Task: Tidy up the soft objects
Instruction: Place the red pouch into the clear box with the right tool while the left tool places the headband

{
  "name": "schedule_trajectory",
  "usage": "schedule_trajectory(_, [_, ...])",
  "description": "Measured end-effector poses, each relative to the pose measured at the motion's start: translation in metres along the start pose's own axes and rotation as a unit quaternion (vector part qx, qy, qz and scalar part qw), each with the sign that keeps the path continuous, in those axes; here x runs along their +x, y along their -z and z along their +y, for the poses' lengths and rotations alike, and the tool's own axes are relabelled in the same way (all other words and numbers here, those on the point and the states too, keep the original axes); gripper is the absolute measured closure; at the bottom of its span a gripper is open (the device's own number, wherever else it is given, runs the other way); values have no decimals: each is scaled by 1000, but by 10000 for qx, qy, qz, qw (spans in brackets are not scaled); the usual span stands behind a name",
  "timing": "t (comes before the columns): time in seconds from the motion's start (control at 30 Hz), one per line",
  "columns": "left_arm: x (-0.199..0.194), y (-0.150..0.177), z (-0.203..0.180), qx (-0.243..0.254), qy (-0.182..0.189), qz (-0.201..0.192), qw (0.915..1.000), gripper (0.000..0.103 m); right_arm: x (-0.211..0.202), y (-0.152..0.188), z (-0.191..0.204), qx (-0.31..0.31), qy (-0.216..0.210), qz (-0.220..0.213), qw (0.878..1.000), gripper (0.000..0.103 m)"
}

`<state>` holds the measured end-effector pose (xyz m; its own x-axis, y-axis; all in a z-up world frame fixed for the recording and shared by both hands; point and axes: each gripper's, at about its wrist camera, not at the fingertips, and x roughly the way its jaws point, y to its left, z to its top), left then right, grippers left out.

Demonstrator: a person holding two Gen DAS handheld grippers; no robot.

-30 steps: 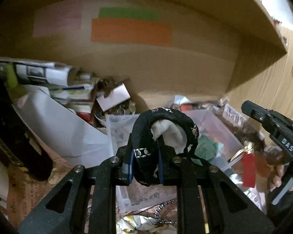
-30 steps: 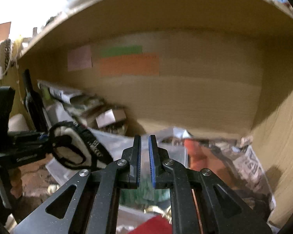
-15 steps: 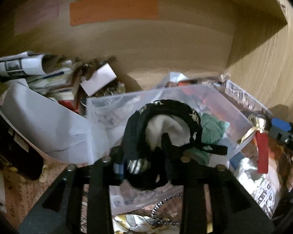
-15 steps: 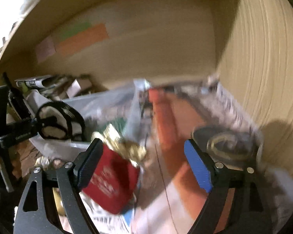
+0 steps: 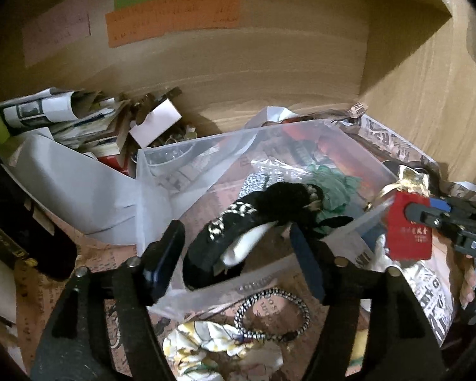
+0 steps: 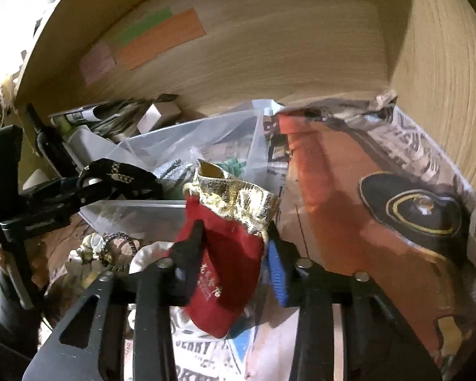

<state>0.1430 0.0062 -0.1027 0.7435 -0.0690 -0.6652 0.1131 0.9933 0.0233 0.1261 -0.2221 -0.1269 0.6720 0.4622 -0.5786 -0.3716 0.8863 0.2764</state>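
Observation:
My left gripper (image 5: 238, 250) is open. A black pouch with white lining (image 5: 238, 231) lies loose between its fingers, resting over the front wall of a clear plastic bin (image 5: 161, 158). A green cloth (image 5: 333, 187) lies in the bin. My right gripper (image 6: 234, 250) is closed on a red velvet pouch with a gold top (image 6: 225, 266), just right of the bin. In the left wrist view the red pouch (image 5: 409, 231) hangs at the bin's right corner. The black pouch (image 6: 123, 174) and the left gripper show at the left of the right wrist view.
This is a wooden shelf compartment lined with newspaper (image 6: 380, 190). Rolled papers and small boxes (image 5: 79, 123) pile up at the back left, by a dark bottle (image 6: 47, 146). A beaded bracelet (image 5: 273, 314) and a floral cloth (image 5: 206, 343) lie in front of the bin.
My left gripper has opened and let go of the black pouch over the bin. My right gripper has moved to the red pouch and closed on it.

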Motion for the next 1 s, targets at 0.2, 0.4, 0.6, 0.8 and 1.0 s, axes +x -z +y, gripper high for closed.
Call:
schedule_trajectory(0.2, [-22,2,4,-94,-5,-239,9997,18,-20,-9,15,-281,111,-366,9989,85])
schedule_trajectory(0.4, [-43,-1,12,-206,-47,-533,9984,12,-28,-33,31,-487,96,-761,9959,85])
schedule_trajectory(0.6, [-57,1,29,-393,-179,-718,9965,8,-7,-58,51,-788,148,-887,9928,85])
schedule_trajectory(0.8, [-60,11,52,-624,-340,-635,9954,7,32,-71,61,-1010,196,-534,9933,84])
schedule_trajectory(1.0, [-56,29,68,-764,-353,-365,9958,7,63,-64,64,-1154,355,-53,9927,81])
